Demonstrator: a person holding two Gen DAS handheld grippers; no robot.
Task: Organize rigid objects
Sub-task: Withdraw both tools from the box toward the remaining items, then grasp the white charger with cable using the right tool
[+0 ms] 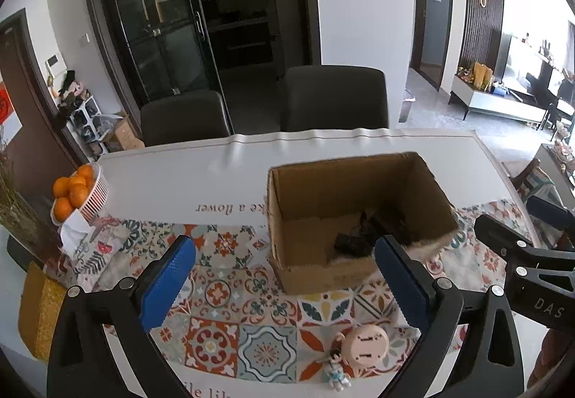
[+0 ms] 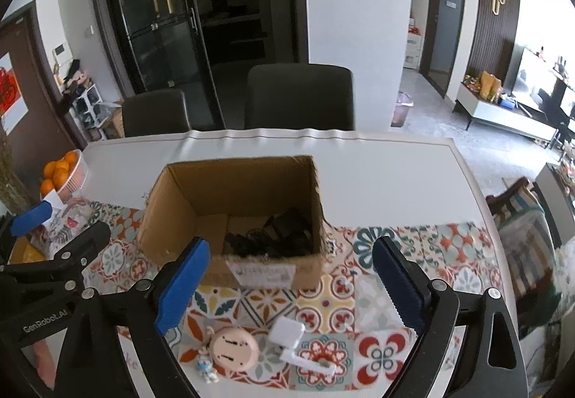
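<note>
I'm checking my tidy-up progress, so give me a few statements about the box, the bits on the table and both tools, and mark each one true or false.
1. The cardboard box already holds dark cabled items. True.
2. The pink round adapter lies inside the box. False: it lies on the patterned tablecloth, in front of the box.
3. The left tool grips the adapter. False: its jaws stand open and nothing is between them.
4. The right tool is open and empty. True.
5. A white plug lies beside the adapter. True.
6. The basket holds apples. False: it holds oranges.
</note>
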